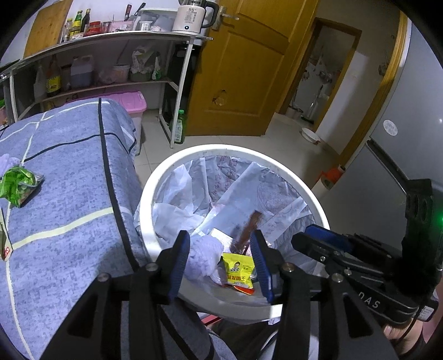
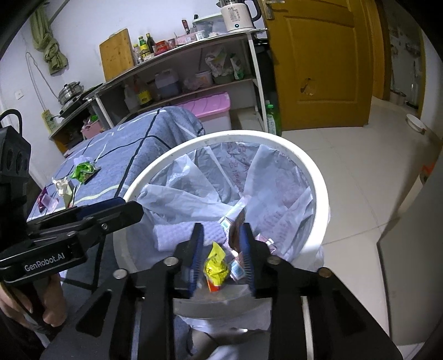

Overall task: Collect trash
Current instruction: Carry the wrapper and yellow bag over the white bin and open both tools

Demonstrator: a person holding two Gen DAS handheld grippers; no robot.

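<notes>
A white trash bin lined with a pale plastic bag stands beside the table, also in the right wrist view. Inside lie a yellow snack packet, a crumpled tissue and other wrappers. A brown wrapper is blurred in the air above the bin, just off the left gripper's right finger. My left gripper is open over the bin. My right gripper is open over the bin, nothing gripped. A green wrapper lies on the blue tablecloth, also in the right wrist view.
More wrappers and a purple packet lie on the table edge. A metal shelf with bottles and a kettle stands behind. A pink storage box, a green bottle, a wooden door and a fridge surround the tiled floor.
</notes>
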